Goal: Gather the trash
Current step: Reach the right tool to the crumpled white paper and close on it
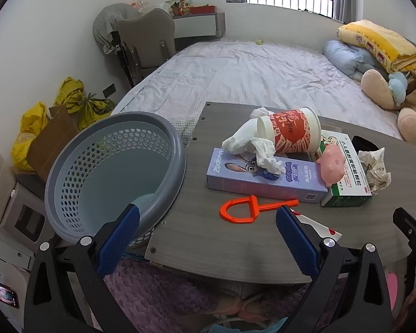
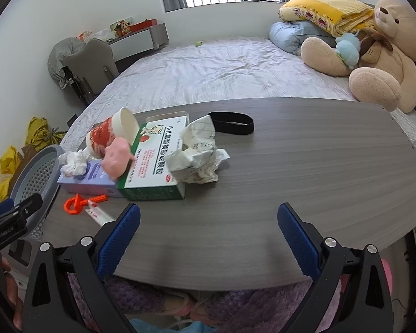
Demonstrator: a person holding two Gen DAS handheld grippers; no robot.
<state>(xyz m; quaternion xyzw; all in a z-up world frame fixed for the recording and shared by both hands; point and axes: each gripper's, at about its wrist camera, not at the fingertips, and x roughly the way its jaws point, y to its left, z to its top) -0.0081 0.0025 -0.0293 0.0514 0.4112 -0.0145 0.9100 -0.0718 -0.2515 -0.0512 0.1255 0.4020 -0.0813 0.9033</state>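
Grey wood-grain laminate covers the table [image 2: 305, 166], which stands at the near end of a bed [image 1: 235, 69]. A grey perforated basket [image 1: 111, 166] sits at the table's left edge, tilted with its mouth toward the camera; I can make out nothing inside it.

The trash is heaped toward the left of the table. A lilac cartoon box [image 1: 266, 180] lies flat, and a green-and-white medicine box [image 2: 152, 166] lies just to its right, touching it. A red-and-white paper cup [image 1: 291, 133] lies on its side across both boxes, with a crumpled white tissue [image 1: 252, 149] against it and draped on the lilac box. A pink pig toy [image 1: 331, 166] rests where the two boxes meet. A ball of crumpled printed paper [image 2: 199, 155] touches the right side of the medicine box, and a black strap loop [image 2: 233, 123] lies just beyond it. Nearer the front edge lie an orange plastic clip [image 1: 249, 208] and, just beside it, a small red-and-white wrapper [image 2: 97, 213].

The left gripper [image 1: 208, 219] hangs over the near left corner with its blue-padded fingers spread wide, grasping nothing. The right gripper [image 2: 208, 219] hangs over the bare near middle of the table, likewise spread wide and empty.
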